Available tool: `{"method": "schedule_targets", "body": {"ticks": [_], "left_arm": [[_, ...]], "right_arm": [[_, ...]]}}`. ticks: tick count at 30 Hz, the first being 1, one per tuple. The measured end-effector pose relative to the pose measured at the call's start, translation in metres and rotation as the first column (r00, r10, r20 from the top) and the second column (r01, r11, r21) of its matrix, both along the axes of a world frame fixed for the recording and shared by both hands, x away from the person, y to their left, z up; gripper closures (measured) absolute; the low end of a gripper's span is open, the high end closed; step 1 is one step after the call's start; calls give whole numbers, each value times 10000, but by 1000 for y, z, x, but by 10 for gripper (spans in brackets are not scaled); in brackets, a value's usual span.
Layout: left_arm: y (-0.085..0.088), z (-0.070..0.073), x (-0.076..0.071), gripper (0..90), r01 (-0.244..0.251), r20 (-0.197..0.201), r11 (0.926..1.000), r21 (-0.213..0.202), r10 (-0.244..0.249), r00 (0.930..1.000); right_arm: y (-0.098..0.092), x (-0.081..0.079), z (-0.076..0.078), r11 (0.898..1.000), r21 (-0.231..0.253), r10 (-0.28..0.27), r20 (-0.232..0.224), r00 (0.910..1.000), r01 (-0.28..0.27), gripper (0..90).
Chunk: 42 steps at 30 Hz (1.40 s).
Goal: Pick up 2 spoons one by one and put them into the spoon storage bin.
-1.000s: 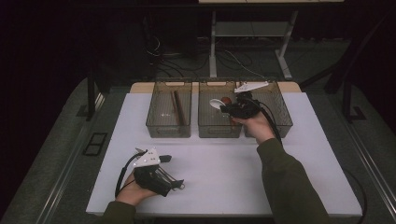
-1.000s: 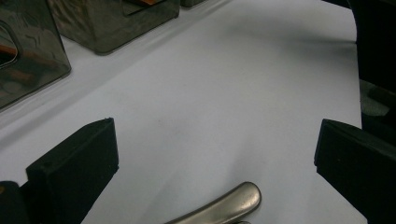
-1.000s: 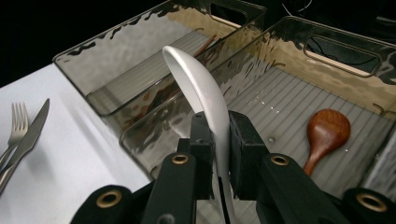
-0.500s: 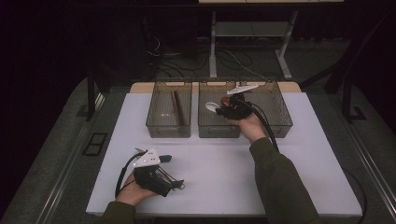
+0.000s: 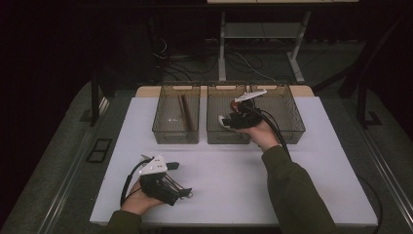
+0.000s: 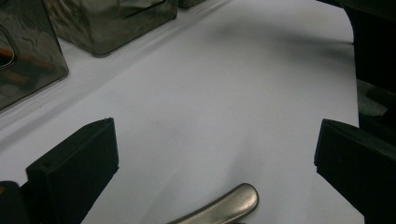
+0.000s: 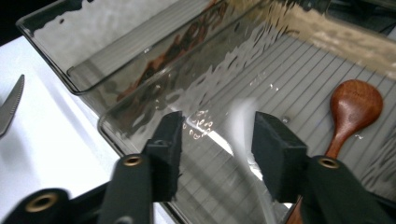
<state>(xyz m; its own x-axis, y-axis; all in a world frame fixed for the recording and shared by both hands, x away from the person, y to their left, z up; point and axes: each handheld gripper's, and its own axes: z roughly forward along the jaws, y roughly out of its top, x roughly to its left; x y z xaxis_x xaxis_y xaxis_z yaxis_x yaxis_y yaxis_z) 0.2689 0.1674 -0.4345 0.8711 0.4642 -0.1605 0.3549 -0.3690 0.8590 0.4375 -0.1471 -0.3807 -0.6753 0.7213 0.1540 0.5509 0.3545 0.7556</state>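
Note:
My right gripper hangs over the middle smoky plastic bin, tilted down into it. Its jaws stand apart in the right gripper view, and a blurred white utensil passes between them without filling the gap. A wooden spoon lies on the bin's ribbed floor. My left gripper rests low on the white table near the front left. It is wide open, with a metal utensil handle lying on the table between its jaws.
The left bin holds a brown stick. A third bin stands at the right of the row. A serrated knife tip lies on the table beside the bins. The person's right sleeve crosses the table.
My right gripper has shifted a little left and down over the middle bin, and the white utensil has sunk lower at its tip. The left gripper has stayed put.

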Motion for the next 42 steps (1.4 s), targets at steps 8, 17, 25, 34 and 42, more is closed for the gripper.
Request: {"method": "schedule_targets", "body": {"ticks": [8, 17, 25, 34, 42], "left_arm": [[0, 0, 0, 0, -29, -26, 10000, -3, 29, 10000], [0, -1, 1, 0, 43, -9, 9998, 179, -43, 10000], [0, -1, 1, 0, 17, -15, 9997, 224, -16, 10000], [0, -1, 1, 0, 30, -13, 9996, 264, -30, 10000], [0, -1, 0, 0, 25, 17, 9996, 292, -25, 10000]], "right_arm": [[-14, -13, 6, 9987, 506, 86, 210, 9997, -96, 427], [-35, -36, 6, 9969, 778, 50, 297, 9995, -73, 320], [-45, -61, 3, 9983, 587, -34, 616, 9981, -2, 203], [-62, -89, -10, 9950, 996, -6, 804, 9968, -75, 186], [-79, -109, -27, 9937, 1112, -217, 1005, 9947, 105, 186]]}}
